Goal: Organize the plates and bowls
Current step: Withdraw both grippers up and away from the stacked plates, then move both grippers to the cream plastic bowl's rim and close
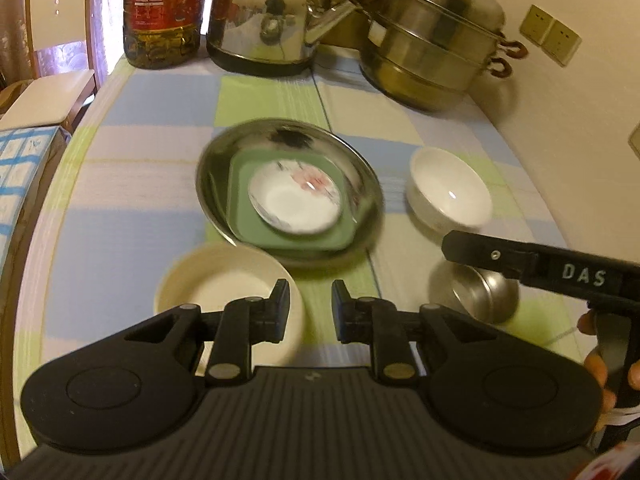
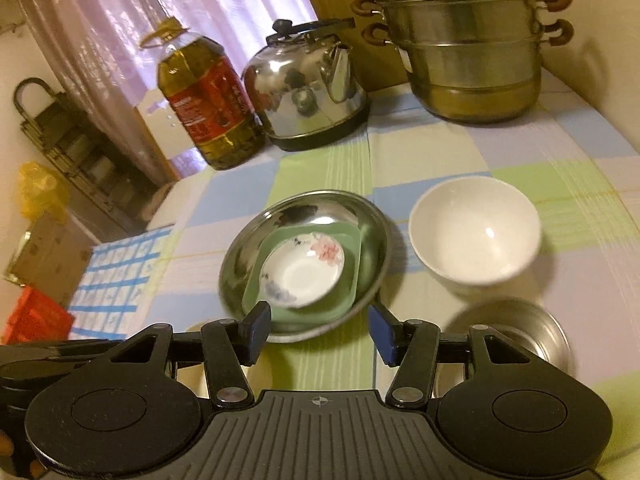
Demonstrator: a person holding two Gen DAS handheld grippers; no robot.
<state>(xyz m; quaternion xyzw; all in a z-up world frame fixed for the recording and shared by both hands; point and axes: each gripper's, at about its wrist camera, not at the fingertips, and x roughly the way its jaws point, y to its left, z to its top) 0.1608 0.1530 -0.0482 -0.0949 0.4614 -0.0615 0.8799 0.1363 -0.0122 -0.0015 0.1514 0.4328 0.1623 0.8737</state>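
Plates stacked on the counter

Your left claw is narrow and empty, your right claw wide and empty; the flowered saucer sits on the green plate inside the steel dish.

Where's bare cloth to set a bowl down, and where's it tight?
Free: the strip between the steel plate stack and the kettle, and the cloth right of the white bowl. Also left of the plate, toward the table edge. Tight: near side, where the cream bowl, small steel bowl and both grippers crowd together.
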